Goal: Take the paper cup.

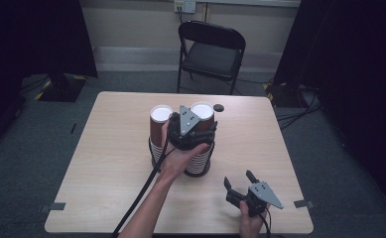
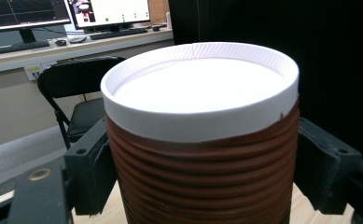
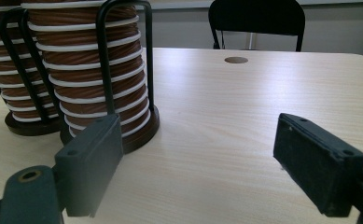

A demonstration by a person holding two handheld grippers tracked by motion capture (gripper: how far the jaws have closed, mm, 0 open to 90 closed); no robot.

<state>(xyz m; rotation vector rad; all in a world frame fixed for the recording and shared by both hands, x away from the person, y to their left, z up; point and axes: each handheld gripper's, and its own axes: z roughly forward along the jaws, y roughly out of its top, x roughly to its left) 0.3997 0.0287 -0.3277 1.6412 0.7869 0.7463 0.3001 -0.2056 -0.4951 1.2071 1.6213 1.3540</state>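
**Top cup may pull its neighbours up with it**

Near the front edge of the table (image 1: 106, 198), the right gripper (image 1: 241, 181) rests with its jaws wide apart and nothing between them. Farther in, the left gripper (image 2: 202, 172) clamps the top paper cup (image 2: 202, 140) of the right stack (image 3: 95, 70), which stands in a black wire cup holder (image 3: 123, 56) at the table's middle. The ribbed cups nest tightly, so a lift can drag several cups or tip the holder. A hard squeeze can dent the thin wall.
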